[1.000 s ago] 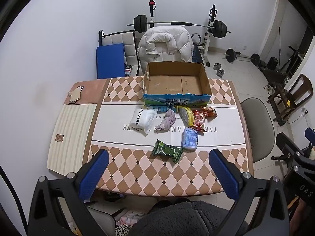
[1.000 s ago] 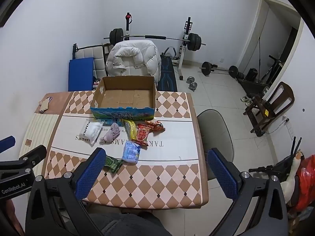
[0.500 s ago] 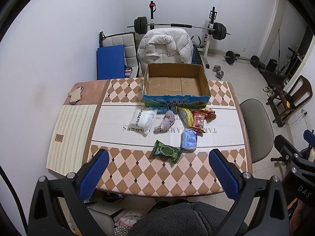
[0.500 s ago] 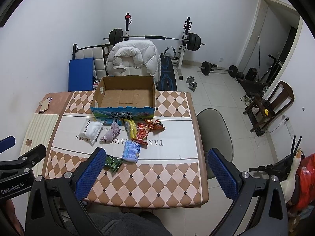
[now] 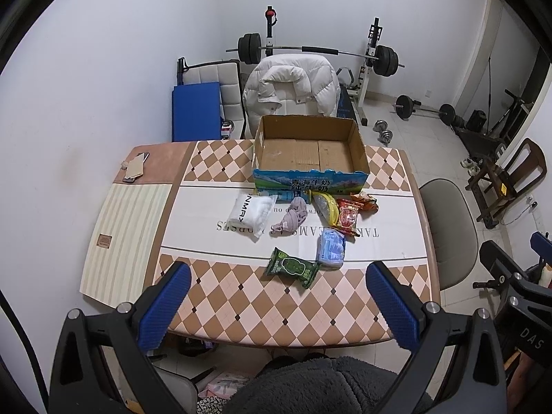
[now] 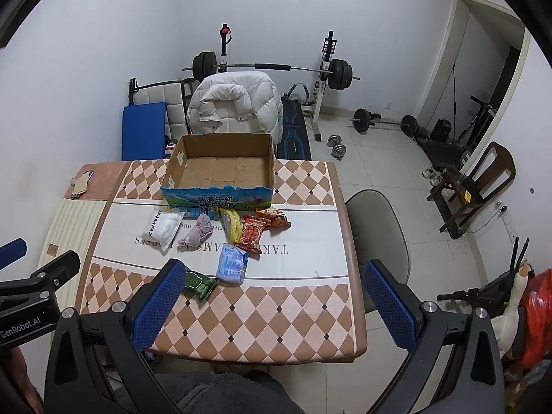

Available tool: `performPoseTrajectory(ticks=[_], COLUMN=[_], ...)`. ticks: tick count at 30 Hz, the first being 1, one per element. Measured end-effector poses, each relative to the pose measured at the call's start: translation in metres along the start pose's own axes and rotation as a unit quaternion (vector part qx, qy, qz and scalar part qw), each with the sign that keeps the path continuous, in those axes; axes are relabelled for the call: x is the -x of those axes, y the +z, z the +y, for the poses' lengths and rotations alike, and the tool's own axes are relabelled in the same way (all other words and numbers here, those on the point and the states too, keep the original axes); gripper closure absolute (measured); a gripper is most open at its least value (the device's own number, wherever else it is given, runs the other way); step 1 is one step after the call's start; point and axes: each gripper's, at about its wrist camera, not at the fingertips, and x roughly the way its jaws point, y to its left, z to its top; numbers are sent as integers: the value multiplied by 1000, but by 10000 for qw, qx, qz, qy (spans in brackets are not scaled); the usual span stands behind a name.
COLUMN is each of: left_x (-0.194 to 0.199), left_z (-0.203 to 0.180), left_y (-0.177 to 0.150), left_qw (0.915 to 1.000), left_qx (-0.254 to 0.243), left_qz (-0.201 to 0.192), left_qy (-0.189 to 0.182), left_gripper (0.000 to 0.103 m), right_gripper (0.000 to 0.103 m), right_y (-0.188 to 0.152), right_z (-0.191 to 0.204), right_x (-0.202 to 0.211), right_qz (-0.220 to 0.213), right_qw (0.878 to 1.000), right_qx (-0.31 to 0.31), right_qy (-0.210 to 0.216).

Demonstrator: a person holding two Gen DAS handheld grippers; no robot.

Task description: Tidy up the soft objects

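Left wrist view: my left gripper (image 5: 277, 305) fills the bottom of the frame, its blue fingers (image 5: 165, 305) spread wide and holding nothing, above the near edge of the table (image 5: 262, 314). At centre, an open cardboard box (image 5: 310, 148) sits with its long side running left to right. Just below it lies a loose cluster of soft things. A white packet (image 5: 252, 214) runs top to bottom, tilted slightly. A knotted grey cloth (image 5: 293, 217) lies to its right. A red snack bag (image 5: 348, 217) points toward the box. Lower down, a blue tissue pack (image 5: 331, 246) runs top to bottom, and a green packet (image 5: 291, 268) lies across, tilted down to the right.

Right wrist view: my right gripper (image 6: 274, 305) is also wide apart and empty at the bottom. Its left finger (image 6: 158, 305) covers part of the green packet (image 6: 201, 284). The box (image 6: 220, 169) sits at upper centre. A grey chair (image 6: 376, 234) stands right of the table (image 6: 269, 324). My left gripper (image 6: 31, 286) shows at the left edge.
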Motion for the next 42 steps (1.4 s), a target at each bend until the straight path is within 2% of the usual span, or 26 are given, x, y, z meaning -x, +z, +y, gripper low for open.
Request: performPoseTrajectory(ticks=[13,42], left_x=[1,4], left_z=[-1,4], left_y=[-4,-1], left_qw=[10000,10000], left_qx=[17,0], left_qz=[-63,-93], left_qy=[4,22], left_gripper=[0,0], right_gripper=[0,0], right_y=[10,12], right_z=[6,5], right_x=[17,18], right_qz=[-49,-78], right_qw=[10000,10000], right_qx=[-9,-23], right_qy=[-38,-4])
